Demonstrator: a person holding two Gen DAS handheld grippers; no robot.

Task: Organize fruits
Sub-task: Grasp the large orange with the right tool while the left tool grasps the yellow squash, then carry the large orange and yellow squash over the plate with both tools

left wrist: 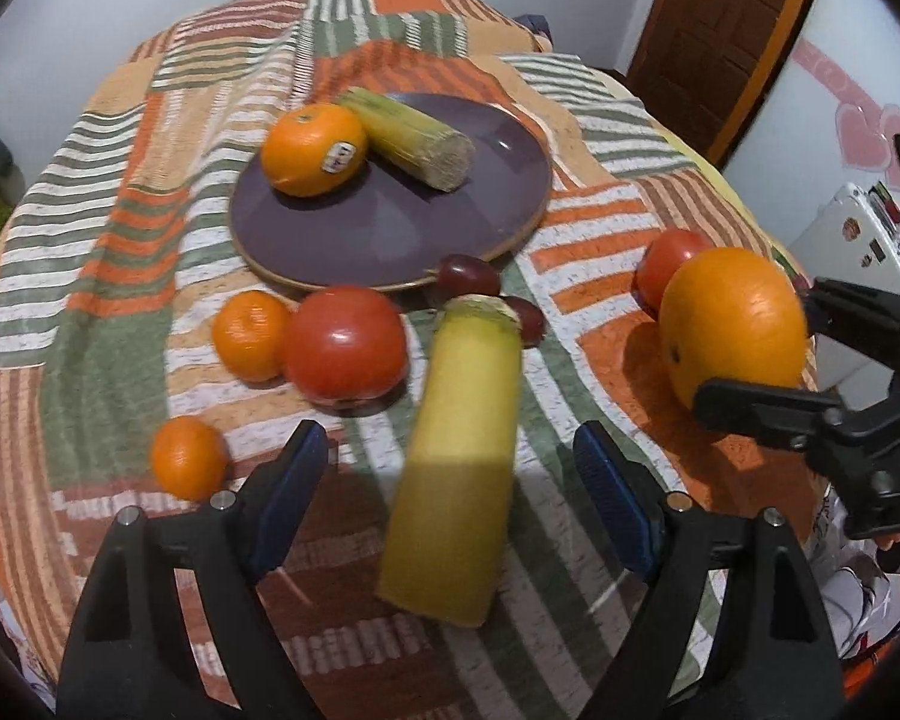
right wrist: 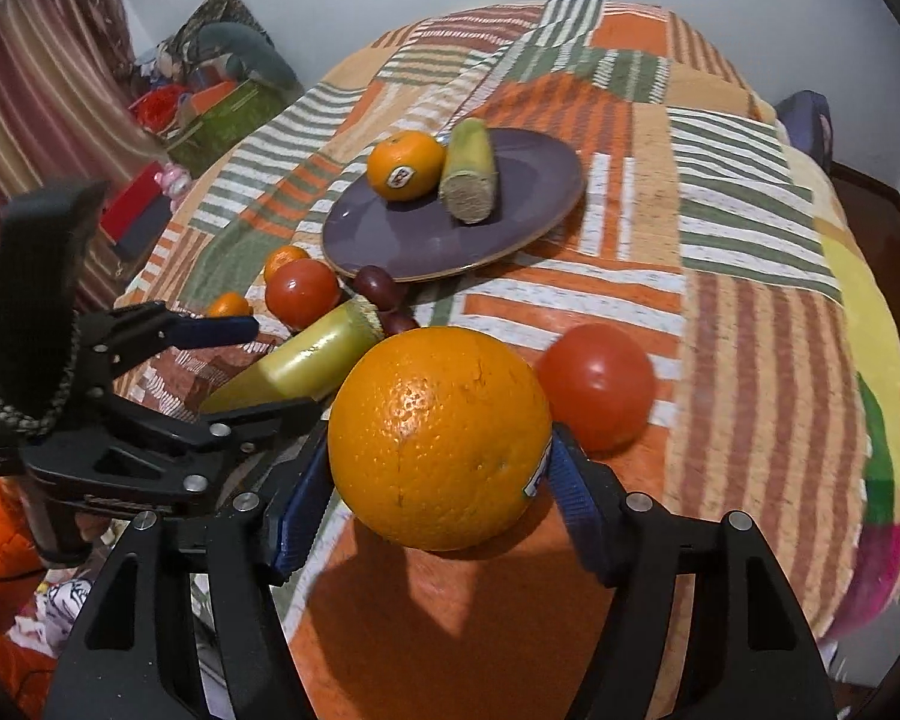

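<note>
**Large orange gripped, cane piece between open fingers**

Nearest in the right wrist view: right gripper (right wrist: pixel 438 480) clamped on a big round orange with a blue sticker (right wrist: pixel 437 437), blue pads pressed to both flanks, fruit raised over its own shadow on the striped patchwork cloth (right wrist: pixel 750 360). Sticker half hidden behind the right pad; lettering unreadable. Just beyond, touching or nearly so, a glossy red tomato (right wrist: pixel 597 384).

Left gripper (left wrist: pixel 450 480) held low, jaws wide apart, straddling a blurred yellow-green sugarcane length (left wrist: pixel 459 480) without contact. Near end of the cane smeared by motion blur; whether resting on the cloth or lifted, cannot tell.

Beside the cane's far tip, two dark purple grapes (left wrist: pixel 471 276), one partly hidden behind it. Left of these, a second red tomato (left wrist: pixel 345 345) touching a small mandarin (left wrist: pixel 251 336); another small mandarin (left wrist: pixel 189 465) nearer, apart.

Farthest, a round purple plate (left wrist: pixel 390 240) carrying a stickered orange (left wrist: pixel 313 150) against a short cut cane piece (left wrist: pixel 414 138).
</note>
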